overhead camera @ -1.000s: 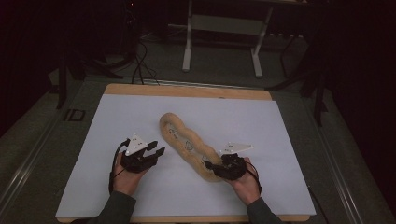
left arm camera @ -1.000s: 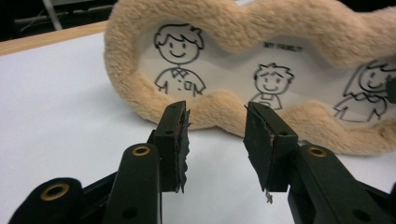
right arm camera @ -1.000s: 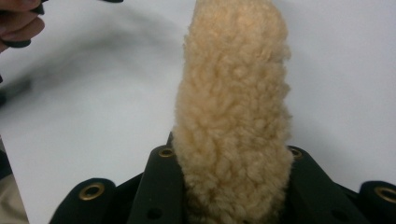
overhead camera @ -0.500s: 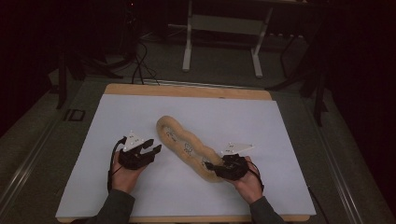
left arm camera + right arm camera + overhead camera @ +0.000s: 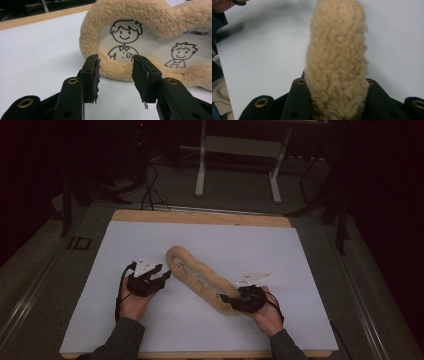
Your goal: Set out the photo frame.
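A long fuzzy toy [image 5: 200,280] lies slanted across the middle of the white surface [image 5: 300,270], its near right end pinched in the right claw [image 5: 231,301], while the left claw [image 5: 165,276], just opening, waits empty beside its far left end.

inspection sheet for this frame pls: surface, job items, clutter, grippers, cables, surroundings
Surface: white sheet on a wooden table.
Job's things: tan fleece pouch with clear windows and cartoon faces, lying diagonally.
Clutter: nothing seen.
Grippers: left gripper open, jaws just been opening, pads clear of the pouch's end, nothing between them. Right gripper shut on the pouch's other end.
Cables: black cable loops from the left gripper; more on the floor.
Surroundings: dark room, white stand frame behind the table.
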The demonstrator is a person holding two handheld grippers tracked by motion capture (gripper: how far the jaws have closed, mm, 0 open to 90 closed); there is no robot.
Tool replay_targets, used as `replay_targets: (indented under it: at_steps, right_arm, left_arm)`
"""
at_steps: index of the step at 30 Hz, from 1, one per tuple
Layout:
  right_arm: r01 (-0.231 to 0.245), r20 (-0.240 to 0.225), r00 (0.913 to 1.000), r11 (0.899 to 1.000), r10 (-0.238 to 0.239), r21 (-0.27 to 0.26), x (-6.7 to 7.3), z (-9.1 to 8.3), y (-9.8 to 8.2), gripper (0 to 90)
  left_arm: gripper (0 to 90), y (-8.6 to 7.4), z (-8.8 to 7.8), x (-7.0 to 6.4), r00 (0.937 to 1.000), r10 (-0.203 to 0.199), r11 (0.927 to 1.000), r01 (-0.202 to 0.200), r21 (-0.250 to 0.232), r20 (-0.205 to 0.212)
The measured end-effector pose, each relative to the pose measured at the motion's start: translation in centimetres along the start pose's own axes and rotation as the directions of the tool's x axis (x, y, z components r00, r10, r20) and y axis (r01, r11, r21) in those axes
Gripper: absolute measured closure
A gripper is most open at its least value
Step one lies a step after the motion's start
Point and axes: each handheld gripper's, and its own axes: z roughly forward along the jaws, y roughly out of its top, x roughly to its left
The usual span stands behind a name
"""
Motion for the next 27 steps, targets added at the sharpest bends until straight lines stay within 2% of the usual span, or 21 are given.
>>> replay_targets:
  at_steps: [3,6,9,13,16,20,22,26,27]
  right_arm:
    - [0.002,-0.007,1.0000,1.000,-0.002,-0.002,-0.2,0.0,0.0,73.4]
    - [-0.004,-0.011,0.9999,1.000,0.004,-0.004,-0.4,0.0,-0.1,73.4]
    - [0.010,-0.006,0.9999,1.000,-0.010,0.001,-0.3,0.0,0.0,73.3]
    - [0.025,0.000,0.9997,1.000,-0.025,0.004,-0.2,0.0,0.0,73.2]
    - [0.022,-0.003,0.9998,1.000,-0.022,0.000,-0.3,0.0,0.0,73.3]
    - [0.027,-0.001,0.9996,1.000,-0.027,-0.001,-0.3,0.0,-0.1,73.2]
    - [0.031,0.000,0.9995,1.000,-0.031,0.001,-0.2,0.0,-0.1,73.1]
    - [0.031,0.000,0.9995,1.000,-0.031,0.002,-0.3,0.0,-0.1,73.1]
    - [0.034,0.000,0.9994,0.999,-0.034,0.003,-0.2,0.0,-0.1,73.0]
  left_arm:
    - [56.4,0.4,0.7,0.6,0.9998,-0.020,0.9998,0.020,-0.004,0.007]
    - [54.4,0.7,1.5,1.1,0.9999,-0.007,1.0000,0.007,0.007,-0.014]
    - [53.1,1.0,2.3,1.6,0.9996,-0.002,0.9997,0.002,0.024,-0.027]
    - [49.9,1.2,3.4,2.0,0.9996,-0.029,0.9995,0.029,0.009,0.001]
    - [49.9,1.5,4.2,1.9,0.9998,-0.015,0.9994,0.016,0.030,-0.008]
    - [50.0,1.7,5.0,2.0,0.9999,-0.009,0.9998,0.009,0.020,-0.007]
    - [49.9,1.6,5.2,2.3,0.9996,-0.030,0.9995,0.030,0.013,-0.002]
    - [52.7,1.5,5.3,2.8,0.9991,-0.042,0.9990,0.042,0.013,0.008]
    - [57.3,1.5,5.4,3.0,0.9990,-0.037,0.9990,0.037,0.024,0.025]
